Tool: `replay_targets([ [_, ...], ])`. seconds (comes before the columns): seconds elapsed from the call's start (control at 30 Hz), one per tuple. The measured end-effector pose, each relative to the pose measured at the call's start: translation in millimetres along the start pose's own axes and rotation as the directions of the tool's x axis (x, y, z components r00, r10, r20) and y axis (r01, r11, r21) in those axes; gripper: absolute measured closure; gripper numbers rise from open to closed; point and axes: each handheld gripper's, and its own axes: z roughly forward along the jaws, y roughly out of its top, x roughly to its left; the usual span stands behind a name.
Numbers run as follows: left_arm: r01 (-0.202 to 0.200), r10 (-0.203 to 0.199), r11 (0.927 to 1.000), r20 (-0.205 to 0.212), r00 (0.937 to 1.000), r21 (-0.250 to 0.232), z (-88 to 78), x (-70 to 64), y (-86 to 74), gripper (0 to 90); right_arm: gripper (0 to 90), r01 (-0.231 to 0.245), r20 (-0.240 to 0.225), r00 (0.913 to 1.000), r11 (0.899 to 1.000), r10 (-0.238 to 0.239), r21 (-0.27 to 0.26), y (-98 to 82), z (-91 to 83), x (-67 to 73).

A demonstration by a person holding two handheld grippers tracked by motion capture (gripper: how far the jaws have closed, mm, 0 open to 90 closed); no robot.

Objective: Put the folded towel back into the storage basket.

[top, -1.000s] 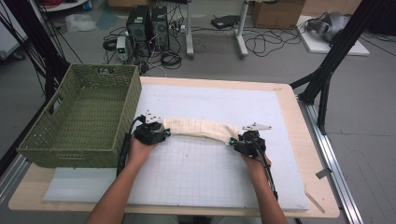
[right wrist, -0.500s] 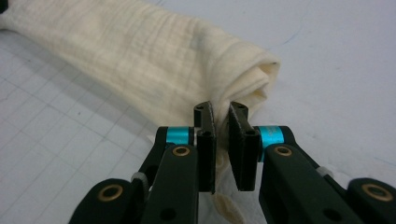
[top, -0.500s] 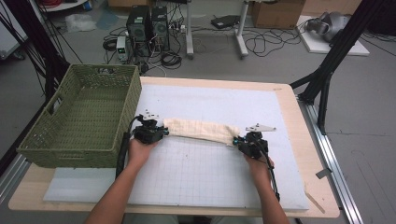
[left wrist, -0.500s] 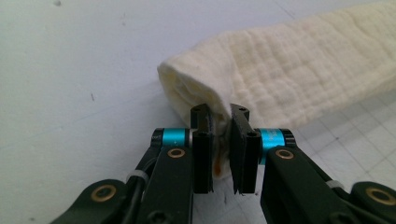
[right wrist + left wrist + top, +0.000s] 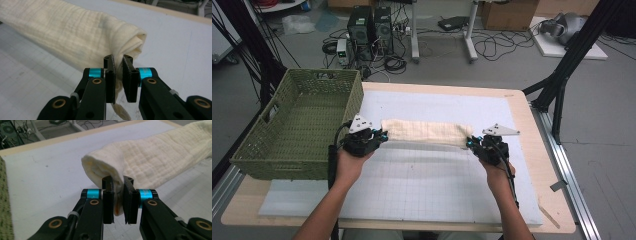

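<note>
— What do we have at our left tool (image 5: 117, 195)?

— Its jaws have just been closing and now pinch the near edge of one end of the rolled cream cloth (image 5: 155, 160); in the left gripper view we see fabric squeezed between the two black pads.

— And our right tool (image 5: 118, 75)?

— The same at the other end: its jaws have just been closing too, and they clamp a fold of the cloth, with a strand of it hanging below the pads in the right gripper view.

— Where does the cloth sit, then?

— From the high view, the cloth (image 5: 427, 132) stretches as a long roll between our left tool (image 5: 379, 136) and our right tool (image 5: 472, 143), over the middle of the white gridded mat (image 5: 422, 185) that covers the bench (image 5: 532, 125). We cannot tell whether its middle touches the mat.

— What else is near us?

— The green woven basket (image 5: 287, 135) stands on the left part of the bench, just beside our left tool.
</note>
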Motion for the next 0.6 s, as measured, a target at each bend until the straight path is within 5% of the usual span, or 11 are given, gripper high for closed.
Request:
replay_targets([
  [0.27,0.029,-0.031,0.9951,-0.011,0.9995,-0.094,-47.6,10.3,13.3,80.3,82.5,0.089,-0.029,0.9954,0.994,-0.091,-0.057,40.3,-4.4,18.1],
  [0.6,0.003,-0.011,0.9878,-0.053,0.9985,-0.156,-96.2,24.1,20.1,80.2,82.4,0.154,-0.077,0.9836,0.982,-0.163,-0.112,79.8,13.1,38.4],
])
